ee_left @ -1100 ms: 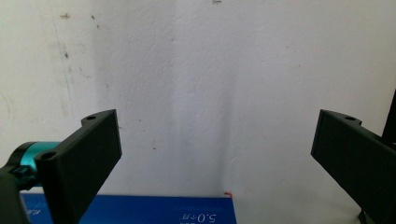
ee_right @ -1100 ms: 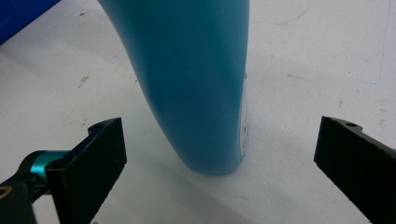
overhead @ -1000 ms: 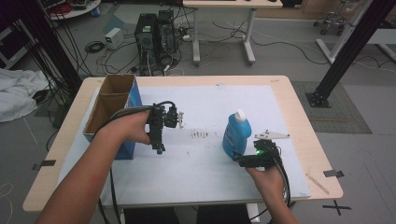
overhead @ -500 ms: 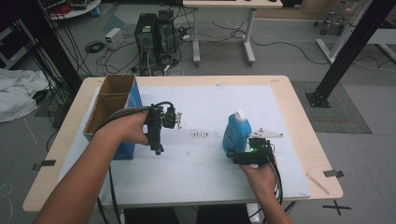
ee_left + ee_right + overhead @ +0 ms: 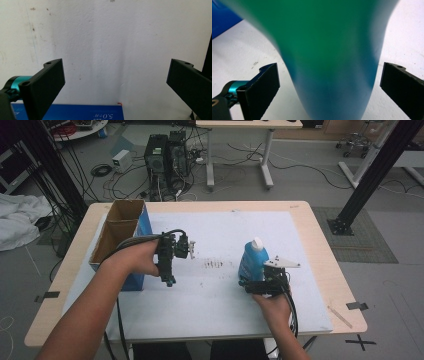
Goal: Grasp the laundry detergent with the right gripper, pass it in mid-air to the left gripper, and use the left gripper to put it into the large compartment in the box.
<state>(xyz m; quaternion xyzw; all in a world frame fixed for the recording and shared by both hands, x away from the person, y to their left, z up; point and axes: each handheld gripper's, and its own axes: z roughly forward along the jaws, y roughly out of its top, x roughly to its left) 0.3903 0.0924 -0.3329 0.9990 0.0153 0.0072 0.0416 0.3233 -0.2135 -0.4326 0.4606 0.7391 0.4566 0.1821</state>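
1. High view. Landmark: the white sheet (image 5: 210, 285) covering the middle of the light wooden table (image 5: 320, 235). A blue plastic bottle with a white cap (image 5: 252, 260) stands upright on the sheet's right half. The right gripper (image 5: 257, 285), held in the person's right hand (image 5: 272, 307), sits at the bottle's near side, low by its base. A grey three-cornered plate rides on top of the gripper, just right of the bottle.
2. High view, sheet's left half. The left gripper (image 5: 169, 279), held in the left hand (image 5: 137, 257), hangs over bare sheet with its jaws pointing down and toward the person. An open cardboard box with blue sides (image 5: 117, 237) stands on the sheet's left edge, just beside that hand. Small dark specks (image 5: 214, 264) mark the sheet between the two grippers.
3. Left gripper view. Both black jaws stand wide apart with nothing between them, looking straight down onto the white sheet (image 5: 112, 50). A strip of the box's blue printed side (image 5: 75, 112) runs along the bottom edge.
4. Right gripper view. The blue bottle (image 5: 329, 62), blurred and tinted green near the top, rises between the jaws. Jaws spread wide, one on each side of the bottle's body, a gap of white sheet (image 5: 394, 32) visible on both sides; neither touches it.
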